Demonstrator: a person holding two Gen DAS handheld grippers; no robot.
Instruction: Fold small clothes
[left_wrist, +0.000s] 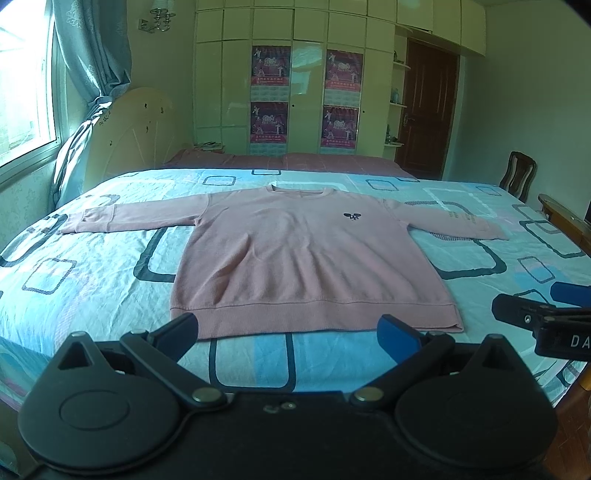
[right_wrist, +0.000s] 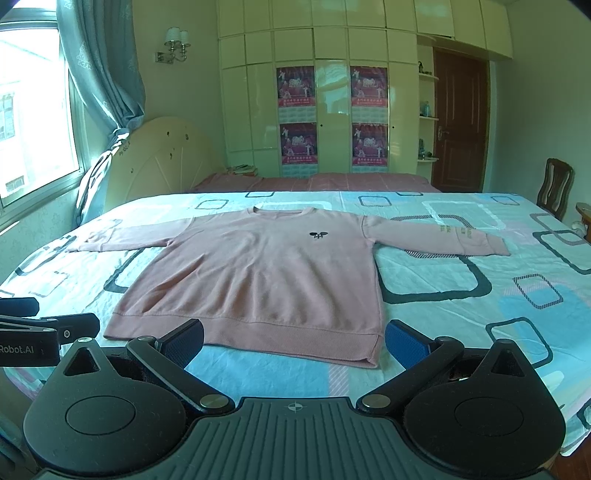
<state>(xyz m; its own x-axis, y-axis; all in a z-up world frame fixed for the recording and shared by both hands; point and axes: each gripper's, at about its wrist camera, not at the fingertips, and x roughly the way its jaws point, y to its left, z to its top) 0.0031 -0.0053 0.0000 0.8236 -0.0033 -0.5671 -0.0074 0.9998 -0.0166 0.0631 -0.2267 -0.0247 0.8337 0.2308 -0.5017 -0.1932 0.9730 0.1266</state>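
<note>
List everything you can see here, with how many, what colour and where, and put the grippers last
sweatshirt: one, pink, flat on the bed, sleeves out
bedsheet: one, light blue, square-patterned, under the sweatshirt
posters: four, pink-purple, on the wardrobe
wardrobe: one, cream, far wall
door: one, dark brown, right of the wardrobe
chair: one, dark wood, right of the bed
curtain: one, grey-blue, by the window
left gripper: open, near the hem
right gripper: open, near the hem
</note>
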